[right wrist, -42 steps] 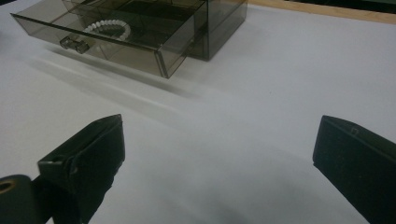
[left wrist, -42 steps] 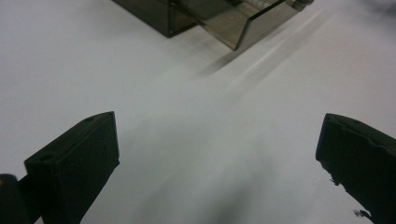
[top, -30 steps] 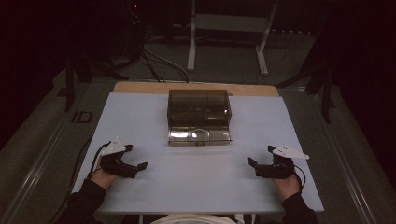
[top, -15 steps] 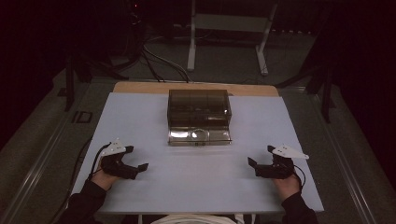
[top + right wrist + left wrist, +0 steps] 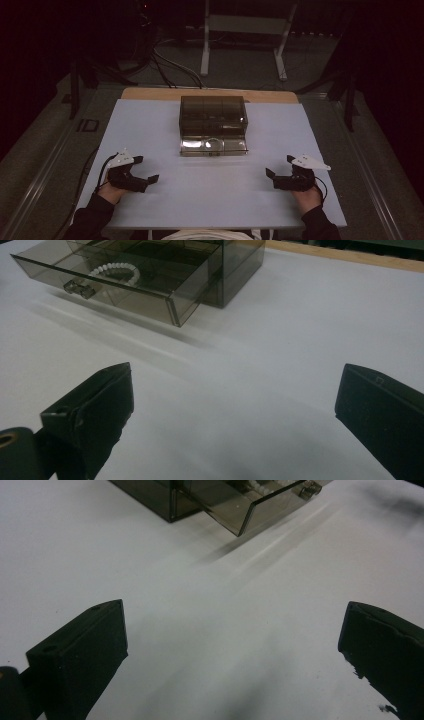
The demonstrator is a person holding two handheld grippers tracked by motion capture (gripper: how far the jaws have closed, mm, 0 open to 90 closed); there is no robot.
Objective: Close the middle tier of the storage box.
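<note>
Almost nothing has moved over the last second. The left black two-jaw gripper [image 5: 142, 170] has edged very slightly toward the table's left edge in the high view. Its jaws are as wide apart as they were, and it lies at the same angle on the white table top [image 5: 210, 185].

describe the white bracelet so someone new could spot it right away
Start at the white table and find the smoky see-through box at its far middle. Its bottom drawer is pulled open toward the person. The bracelet lies in there: a ring of white beads, the one pale thing against dark plastic, just behind the drawer's small handle.
</note>
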